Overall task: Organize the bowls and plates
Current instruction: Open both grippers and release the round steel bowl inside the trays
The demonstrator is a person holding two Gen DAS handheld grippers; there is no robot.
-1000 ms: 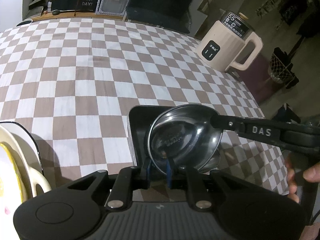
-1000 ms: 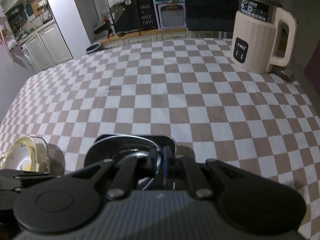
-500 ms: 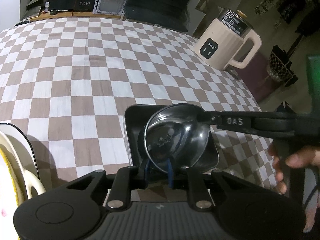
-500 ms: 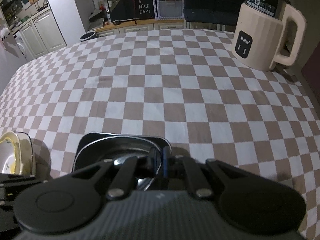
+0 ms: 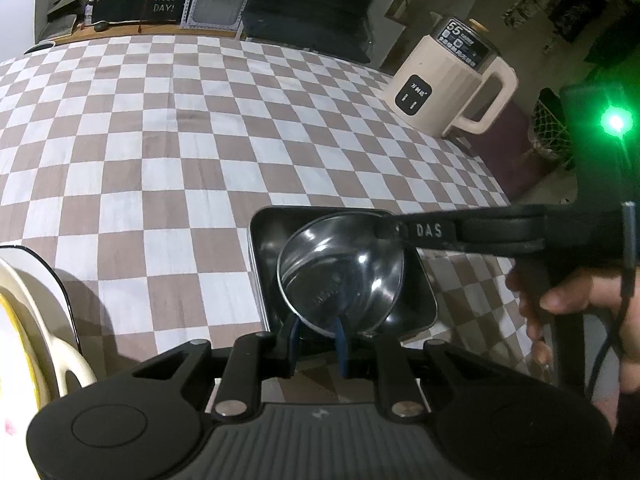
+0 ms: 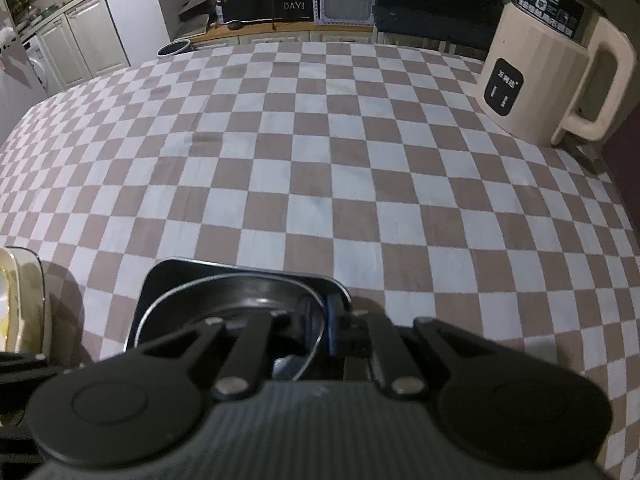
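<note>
A shiny steel bowl (image 5: 340,276) leans tilted inside a black rectangular tray (image 5: 268,240) on the checked tablecloth, its hollow facing the left wrist camera. My left gripper (image 5: 317,334) stands slightly open, one finger on each side of the bowl's near rim, with a gap showing between the pads. My right gripper (image 6: 318,322) reaches in from the right at the bowl's far rim (image 6: 224,280). Its jaws are opening, and the thin rim runs between the blue pads without being pressed. A person's hand (image 5: 580,300) holds the right gripper.
A cream dish with a yellow inside (image 5: 24,320) and a black-rimmed plate behind it stand at the near left. A cream electric kettle (image 5: 452,80) sits at the table's far right corner. The table's right edge runs close behind the tray.
The right gripper has carried the steel bowl lower into the black tray, and its pads have parted a little. The left gripper has stayed in place at the near rim.
</note>
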